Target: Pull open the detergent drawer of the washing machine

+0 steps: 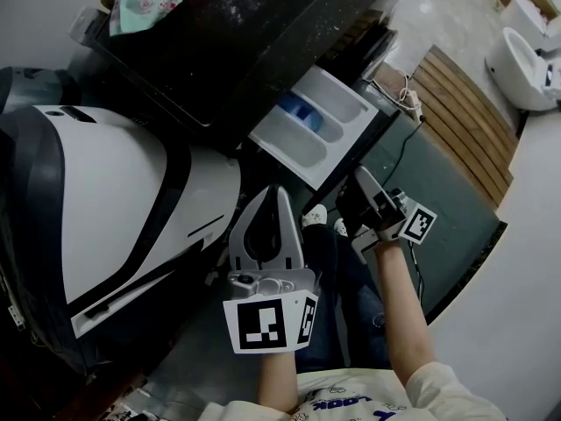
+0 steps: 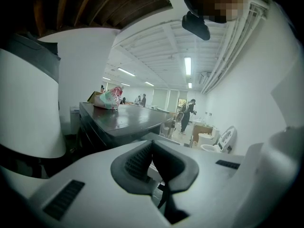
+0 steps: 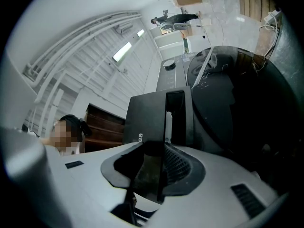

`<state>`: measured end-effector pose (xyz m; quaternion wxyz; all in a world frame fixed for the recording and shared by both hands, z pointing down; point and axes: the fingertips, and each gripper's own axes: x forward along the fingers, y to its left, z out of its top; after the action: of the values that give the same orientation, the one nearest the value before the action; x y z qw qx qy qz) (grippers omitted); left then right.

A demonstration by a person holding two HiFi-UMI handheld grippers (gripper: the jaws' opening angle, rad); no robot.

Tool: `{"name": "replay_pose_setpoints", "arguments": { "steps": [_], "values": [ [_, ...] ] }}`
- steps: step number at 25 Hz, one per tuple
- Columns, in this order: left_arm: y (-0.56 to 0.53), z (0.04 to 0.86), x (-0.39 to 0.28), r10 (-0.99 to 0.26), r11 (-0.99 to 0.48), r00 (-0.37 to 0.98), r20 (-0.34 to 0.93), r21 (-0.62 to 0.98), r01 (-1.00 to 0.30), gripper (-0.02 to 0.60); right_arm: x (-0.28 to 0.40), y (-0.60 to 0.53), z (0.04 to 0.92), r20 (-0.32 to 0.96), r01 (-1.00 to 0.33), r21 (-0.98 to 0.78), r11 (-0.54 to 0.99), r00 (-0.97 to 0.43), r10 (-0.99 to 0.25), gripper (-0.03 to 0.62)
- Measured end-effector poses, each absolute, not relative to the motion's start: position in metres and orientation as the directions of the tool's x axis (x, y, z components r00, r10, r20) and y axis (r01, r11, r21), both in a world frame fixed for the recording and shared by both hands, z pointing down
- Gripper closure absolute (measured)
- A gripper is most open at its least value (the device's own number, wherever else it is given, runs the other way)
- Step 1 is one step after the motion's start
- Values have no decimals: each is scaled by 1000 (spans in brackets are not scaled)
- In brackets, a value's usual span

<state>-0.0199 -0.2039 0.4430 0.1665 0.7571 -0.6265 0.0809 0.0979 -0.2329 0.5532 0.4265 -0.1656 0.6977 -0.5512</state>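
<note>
The detergent drawer [image 1: 308,130] stands well out of the washing machine [image 1: 245,33], toward the near right, with its white compartments and blue insert exposed from above. Judge the pull as essentially complete. What appears to remain is any last travel to the stop and the release of the grip. Your right gripper [image 1: 355,187] sits at the near right end of the drawer. In the right gripper view the right gripper [image 3: 153,148] has its jaws partly apart with the drawer's dark front panel [image 3: 152,118] running down between them. The pads appear to pinch that panel. Your left gripper [image 1: 278,191] hangs just to the left of the drawer and apart from it. In the left gripper view the left gripper [image 2: 152,146] has its jaws pressed together with nothing between them. Use the head view for the drawer's extension and open compartments, which neither gripper view shows. Use the right gripper view for the hold on the panel, which the head view leaves in shadow. It also shows part of a brand mark on the panel and the round door [image 3: 237,103] to the right. The left gripper view shows the machine's dark top with a patterned bag [image 2: 108,99] on it. Beyond that it shows a long room with people at the far end. It gives no clear sight of the drawer.
</note>
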Motion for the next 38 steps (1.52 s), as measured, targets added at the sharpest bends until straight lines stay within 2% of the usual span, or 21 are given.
{"name": "replay_pose_setpoints", "arguments": {
  "steps": [20, 26, 31, 38],
  "values": [
    [-198, 446, -11, -917, -167, 209, 340, 149, -975, 568, 109, -224, 554, -390, 186, -918, 352, -595, -703, 446],
    [-198, 442, -15, -921, -155, 196, 337, 147, -977, 568, 114, -222, 554, -332, 103, -933, 344, -614, -717, 361],
    [-198, 426, -21, -928, -137, 179, 327, 147, -980, 568, 124, -208, 557, -207, -35, -956, 291, -623, -755, 362],
    [-200, 385, -31, -944, -125, 159, 288, 134, -983, 568, 148, -203, 505, -25, -405, -856, 322, -590, -807, 410]
  ]
}}
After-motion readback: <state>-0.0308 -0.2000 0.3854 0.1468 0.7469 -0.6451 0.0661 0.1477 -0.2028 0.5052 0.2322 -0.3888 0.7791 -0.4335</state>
